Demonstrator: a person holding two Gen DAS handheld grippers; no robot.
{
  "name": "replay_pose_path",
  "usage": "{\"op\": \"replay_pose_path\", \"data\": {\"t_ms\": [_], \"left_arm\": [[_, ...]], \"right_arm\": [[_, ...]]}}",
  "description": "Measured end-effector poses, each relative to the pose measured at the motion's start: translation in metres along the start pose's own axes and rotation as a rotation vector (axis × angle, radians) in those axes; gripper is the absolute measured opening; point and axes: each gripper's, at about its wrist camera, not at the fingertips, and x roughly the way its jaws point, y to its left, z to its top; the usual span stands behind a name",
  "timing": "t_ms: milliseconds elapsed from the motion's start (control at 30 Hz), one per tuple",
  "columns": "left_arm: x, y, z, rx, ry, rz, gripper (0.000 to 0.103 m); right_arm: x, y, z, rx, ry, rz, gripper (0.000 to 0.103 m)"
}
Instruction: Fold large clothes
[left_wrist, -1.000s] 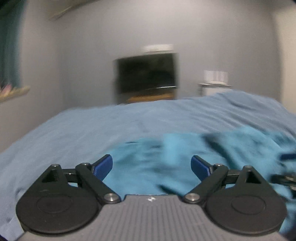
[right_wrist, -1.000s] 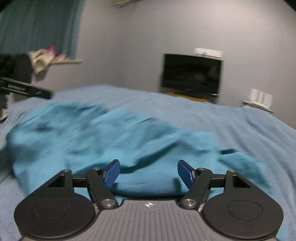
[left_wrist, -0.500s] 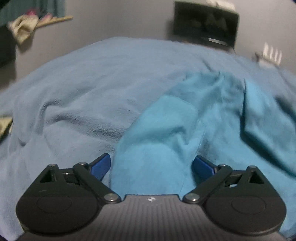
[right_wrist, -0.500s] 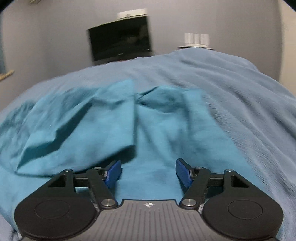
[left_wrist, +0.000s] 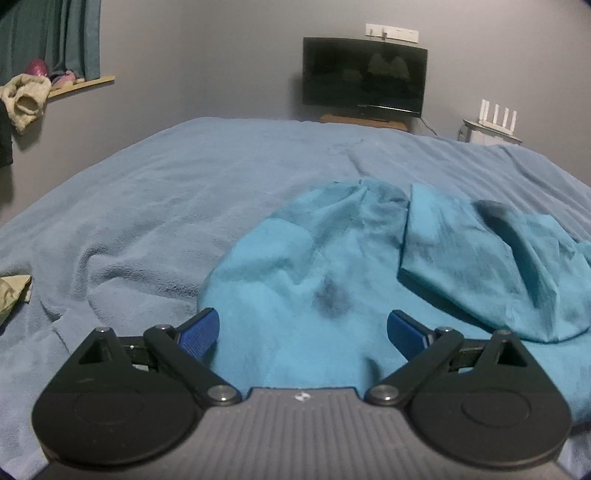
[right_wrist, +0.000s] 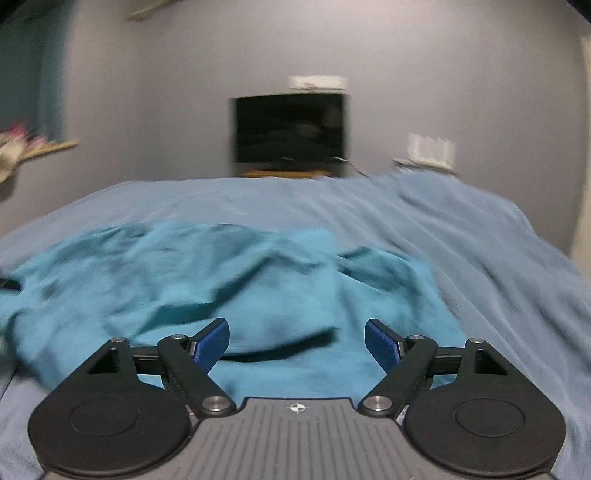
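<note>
A large turquoise garment (left_wrist: 332, 266) lies rumpled on a bed with a light blue blanket (left_wrist: 177, 192). One flap of it is folded over at the right (left_wrist: 480, 258). My left gripper (left_wrist: 303, 332) hangs open just above the garment's near left part, its blue pads (left_wrist: 199, 330) apart and nothing pinched. In the right wrist view the same garment (right_wrist: 221, 280) spreads from the left edge to the middle, blurred. My right gripper (right_wrist: 297, 341) is over its near edge with jaws opening and no cloth gripped between the pads (right_wrist: 382, 345).
A dark television (left_wrist: 364, 75) stands on a low stand past the bed's far end, a white router (left_wrist: 496, 118) to its right. A shelf with clothes (left_wrist: 26, 94) and a curtain are on the left wall. A pale cloth (left_wrist: 11, 295) lies at the bed's left edge.
Both views have swung and tilted back up, showing more wall and the television. The right gripper's pads stand wider apart than half a second ago. The garment lies much as before.
</note>
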Motion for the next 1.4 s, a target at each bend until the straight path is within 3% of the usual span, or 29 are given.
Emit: {"op": "replay_pose_path", "data": {"t_ms": [133,267,433,533,633,700,767,833,933,1033,1233,1400], "left_arm": [[0.002,0.001,-0.001,0.01,-0.005,-0.014,0.098],[0.008,-0.002,-0.006,0.034,0.03,-0.013,0.098],[0.037,0.006,-0.016,0.014,0.159,0.034,0.1],[0.041,0.022,-0.016,-0.065,0.183,0.089,0.1],[0.041,0.043,-0.018,-0.186,0.196,0.089,0.1],[0.038,0.053,-0.019,-0.248,0.183,0.091,0.1],[0.034,0.059,-0.02,-0.282,0.17,0.089,0.1],[0.033,0.061,-0.019,-0.296,0.168,0.086,0.1],[0.034,0.057,-0.019,-0.277,0.175,0.092,0.1],[0.034,0.052,-0.017,-0.241,0.177,0.086,0.1],[0.027,0.054,-0.015,-0.248,0.129,0.076,0.1],[-0.013,0.036,-0.006,-0.215,-0.124,0.034,0.1]], "right_arm": [[-0.003,0.035,-0.001,-0.181,0.04,0.102,0.084],[0.01,0.065,-0.013,-0.351,0.137,0.112,0.084],[0.025,0.06,-0.014,-0.303,0.217,0.068,0.094],[0.028,0.033,-0.009,-0.159,0.23,-0.041,0.094],[0.02,-0.014,-0.004,0.099,0.212,-0.221,0.086],[0.001,-0.049,-0.004,0.317,0.152,-0.314,0.083],[-0.027,-0.081,-0.009,0.57,0.042,-0.353,0.084],[-0.051,-0.104,-0.02,0.795,-0.007,-0.395,0.086],[-0.058,-0.128,-0.048,1.083,0.103,-0.433,0.085],[-0.054,-0.141,-0.076,1.329,0.2,-0.361,0.082],[-0.034,-0.124,-0.077,1.312,0.214,-0.242,0.08],[-0.005,-0.124,-0.09,1.314,0.237,-0.177,0.076]]}}
